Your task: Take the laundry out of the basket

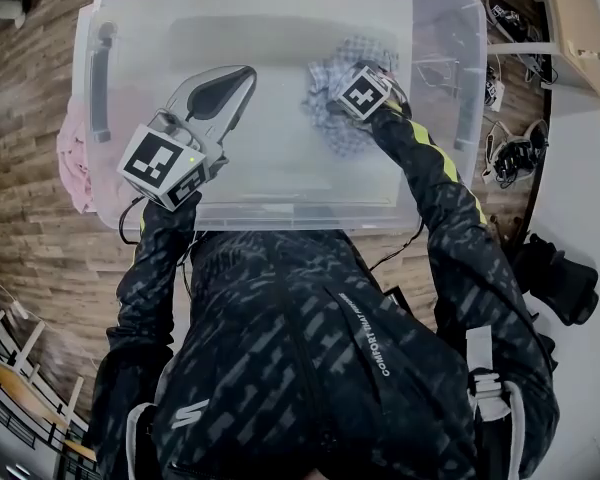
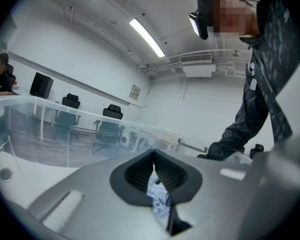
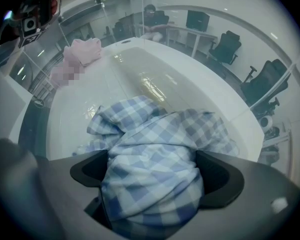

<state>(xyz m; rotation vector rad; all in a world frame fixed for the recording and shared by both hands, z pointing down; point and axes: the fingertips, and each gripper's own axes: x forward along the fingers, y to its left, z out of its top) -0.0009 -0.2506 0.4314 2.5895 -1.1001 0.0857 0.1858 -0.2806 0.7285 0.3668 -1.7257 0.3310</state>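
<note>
The basket is a clear plastic bin (image 1: 442, 30) on the wooden floor. Inside, at its right, lies a crumpled blue-and-white checked cloth (image 1: 332, 130). My right gripper (image 3: 152, 176) points straight down into it. Its jaws stand wide apart, and the checked cloth (image 3: 155, 134) bulges up between the two dark pads (image 3: 225, 176). In the head view only its marker cube (image 1: 362, 93) shows, sitting over the cloth. My left gripper (image 1: 246, 73) hovers over the bin's left half with its jaws shut and nothing held. Past its tips a sliver of the checked cloth (image 2: 158, 194) shows.
A pink garment (image 1: 73, 158) lies on the floor outside the bin's left wall, also visible through the wall (image 3: 83, 51). Cables and a headset (image 1: 515, 156) and a black bag (image 1: 560, 280) lie at the right, below a pale wooden shelf (image 1: 572, 28).
</note>
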